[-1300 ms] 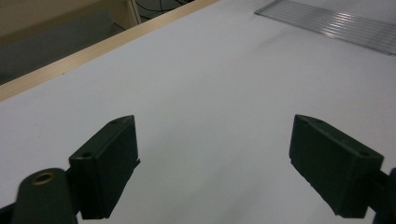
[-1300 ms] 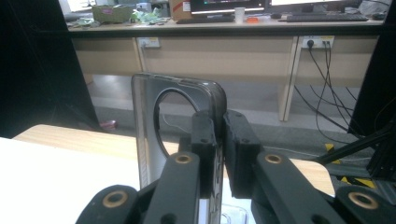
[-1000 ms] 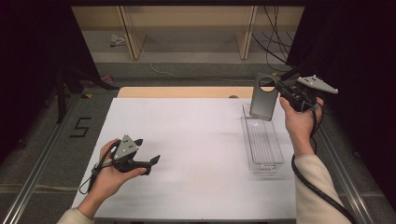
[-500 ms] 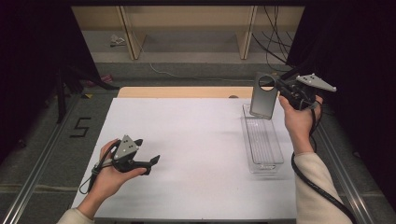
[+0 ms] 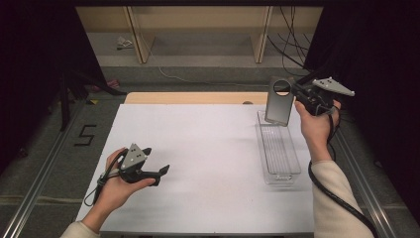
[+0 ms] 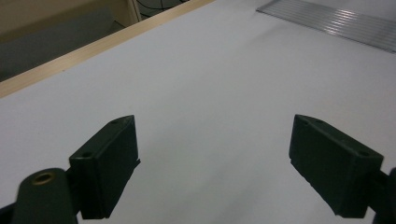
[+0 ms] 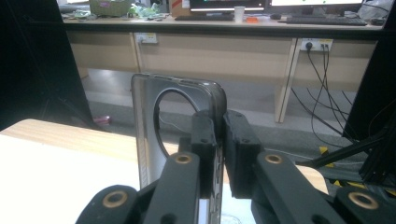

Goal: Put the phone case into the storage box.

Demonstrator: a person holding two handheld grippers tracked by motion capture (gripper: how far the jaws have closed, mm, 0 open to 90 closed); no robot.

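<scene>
Above the far end of the clear tray (image 5: 279, 148), the right gripper (image 5: 296, 94) pinches a phone case (image 5: 278, 100) upright.

A "5" (image 5: 84, 135) is marked on the floor left of the table (image 5: 208, 148); the case shows no writing. Its jaws are pressed onto the case's edge beside the round camera cutout. The left gripper (image 5: 162, 171) rests low at the table's near left, jaws spread wide, holding nothing.

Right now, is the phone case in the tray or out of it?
Out. The right gripper holds the phone case upright in the air, above the far end of the clear tray.
</scene>
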